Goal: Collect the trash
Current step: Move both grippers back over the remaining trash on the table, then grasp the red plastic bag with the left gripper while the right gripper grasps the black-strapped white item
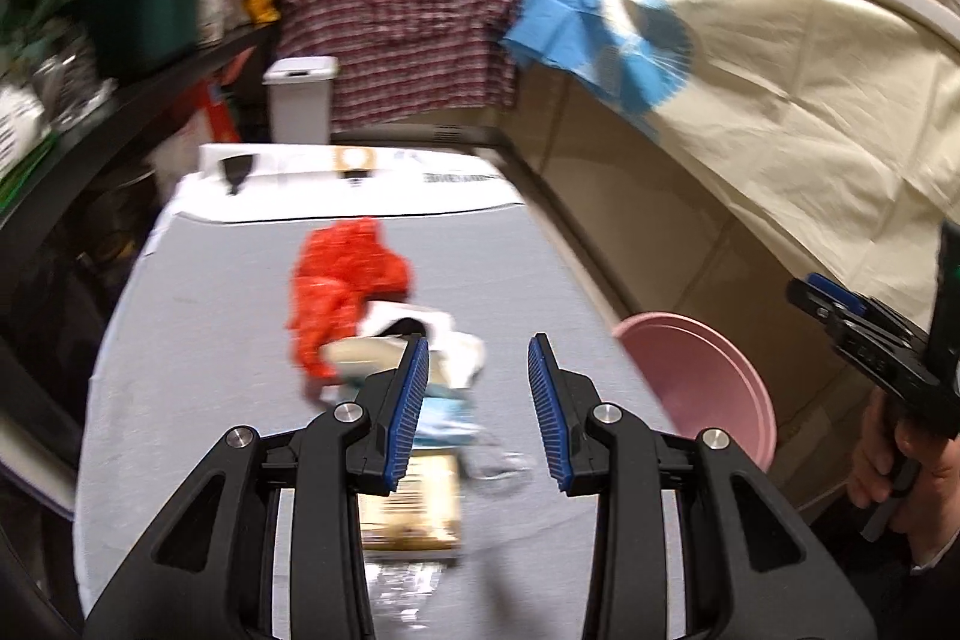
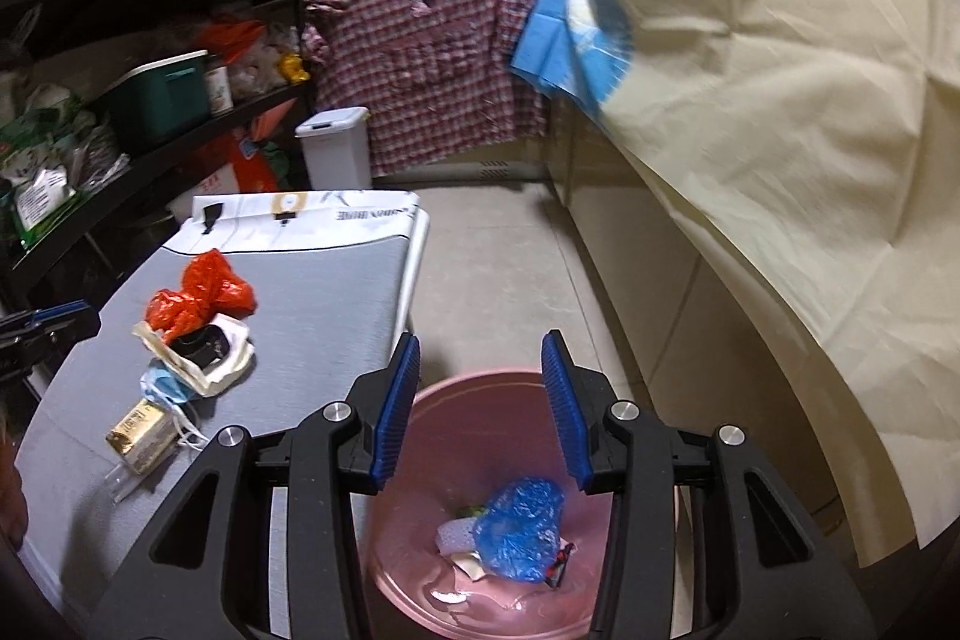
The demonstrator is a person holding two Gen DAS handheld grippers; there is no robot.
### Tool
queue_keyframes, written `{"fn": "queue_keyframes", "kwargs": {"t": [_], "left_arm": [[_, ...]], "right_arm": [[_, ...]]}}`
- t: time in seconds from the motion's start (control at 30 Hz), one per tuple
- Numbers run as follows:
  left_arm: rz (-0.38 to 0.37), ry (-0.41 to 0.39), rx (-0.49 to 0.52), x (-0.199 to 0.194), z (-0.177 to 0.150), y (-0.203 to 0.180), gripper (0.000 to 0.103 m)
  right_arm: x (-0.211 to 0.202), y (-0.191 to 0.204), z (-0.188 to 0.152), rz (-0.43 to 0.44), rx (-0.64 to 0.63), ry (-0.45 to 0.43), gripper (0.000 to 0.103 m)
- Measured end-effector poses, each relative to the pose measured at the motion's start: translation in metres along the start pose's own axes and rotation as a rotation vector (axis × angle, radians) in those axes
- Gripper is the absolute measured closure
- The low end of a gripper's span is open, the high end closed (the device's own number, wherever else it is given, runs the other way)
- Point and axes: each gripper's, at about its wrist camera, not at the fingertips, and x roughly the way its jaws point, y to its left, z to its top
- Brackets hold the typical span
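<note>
You are working at a long grey fabric-covered table (image 2: 312, 292), which is carrying the remaining trash in a loose cluster along its middle. Beside the table's right edge, on the tiled floor, a round pink plastic basin (image 2: 480, 400) is sitting and serving as the collection bin; a crumpled blue plastic bag (image 2: 521, 529) and some paper scraps are lying in its bottom (the small items under the bag are too tangled to identify).

On the table, a crumpled red plastic bag (image 2: 201, 295) is lying farthest from you. Touching its near side, a torn cream paper wrapper with a dark lining (image 2: 207, 352) is resting. A pale blue face mask (image 2: 165, 385) is lying against that wrapper, its loops trailing toward a small gold-and-tan foil packet (image 2: 141, 433) just beside it. A clear plastic scrap is lying at the packet's near end.

You are holding your left gripper (image 1: 478, 397) low over the table, fingers spread apart and gripping nothing, with the mask and wrapper showing just beyond its left finger. The left view is blurred.

You are holding your right gripper (image 2: 480, 403) above the pink basin, fingers likewise spread wide with nothing between them, and the blue bag is lying below.
</note>
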Motion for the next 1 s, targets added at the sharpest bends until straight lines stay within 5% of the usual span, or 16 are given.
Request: {"fn": "queue_keyframes", "kwargs": {"t": [0.33, 1.0], "left_arm": [[0.119, 0.0, -0.167, -0.002, 0.002, 0.075, 0.069], [0.167, 0.051, -0.19, 0.028, -0.002, 0.103, 0.069]], "right_arm": [[0.026, 0.053, 0.007, 0.197, -0.018, 0.038, 0.064], [0.089, 0.189, -0.005, 0.541, -0.179, 0.11, 0.066]]}}
